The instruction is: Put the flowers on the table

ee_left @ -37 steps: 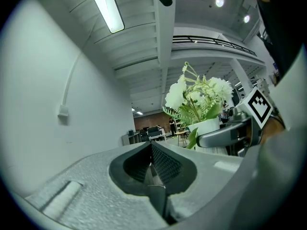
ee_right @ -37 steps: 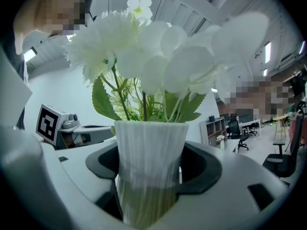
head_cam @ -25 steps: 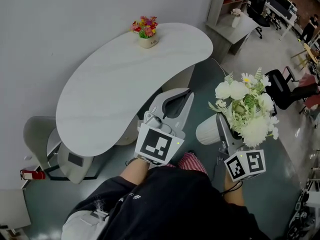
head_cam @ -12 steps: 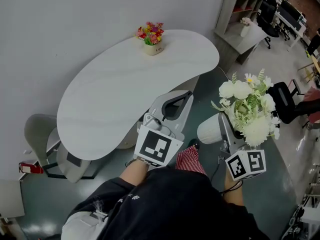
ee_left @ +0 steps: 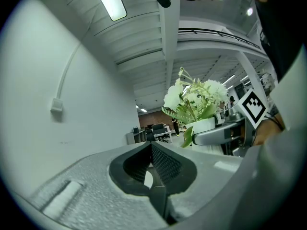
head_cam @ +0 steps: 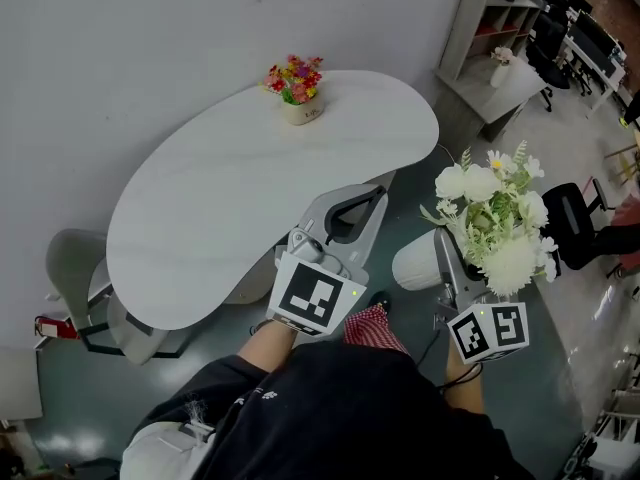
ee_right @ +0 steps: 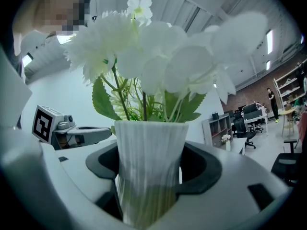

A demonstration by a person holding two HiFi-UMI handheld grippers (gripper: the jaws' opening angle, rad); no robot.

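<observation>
A bunch of white flowers (head_cam: 495,223) stands in a ribbed white vase (head_cam: 415,261), and my right gripper (head_cam: 440,260) is shut on that vase, over the floor to the right of the white curved table (head_cam: 230,188). In the right gripper view the vase (ee_right: 148,162) fills the space between the jaws, with the blooms (ee_right: 158,51) above. My left gripper (head_cam: 375,193) is shut with nothing in it, near the table's near edge. Its closed jaws (ee_left: 152,150) point towards the bouquet (ee_left: 194,99). A small pot of colourful flowers (head_cam: 293,88) sits at the table's far side.
A grey seat (head_cam: 75,268) and a red item (head_cam: 55,326) lie on the floor left of the table. A shelf unit with a desk (head_cam: 490,38) stands at the back right. An office chair (head_cam: 575,223) is right of the bouquet. A wall runs behind the table.
The view has shifted a little, so the table sits slightly lower and further right in the picture. Both grippers keep their pose, and the vase stays gripped.
</observation>
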